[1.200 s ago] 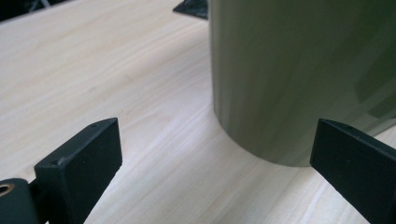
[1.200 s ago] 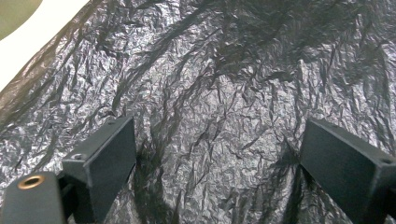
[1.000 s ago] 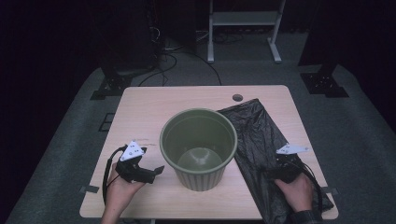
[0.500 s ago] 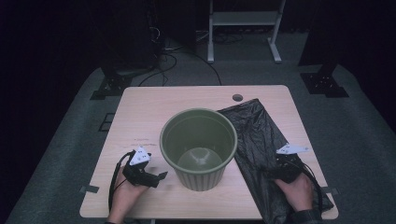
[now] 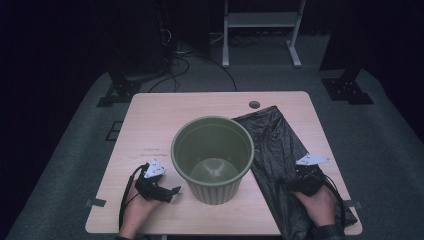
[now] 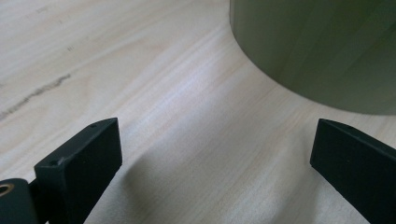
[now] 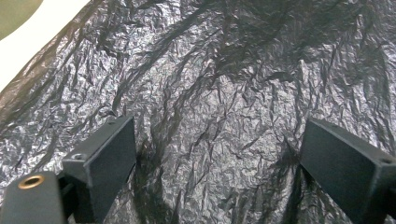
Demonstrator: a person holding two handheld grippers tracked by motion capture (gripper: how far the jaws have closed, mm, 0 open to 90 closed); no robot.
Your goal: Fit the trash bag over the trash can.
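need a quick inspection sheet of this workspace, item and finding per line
surface: pale wood table, faint dark scuff left of centre, round grommet hole near the far edge
job's things: green bin upright and empty; black bag lying flat and crinkled beside it on the right
clutter: nothing seen
grippers: left tool open, low over bare wood beside the bin wall; right tool open, over the bag
cables: a black cable loops from the left tool; more cables on the floor behind
surroundings: dark room, grey floor mat, white frame legs beyond the table
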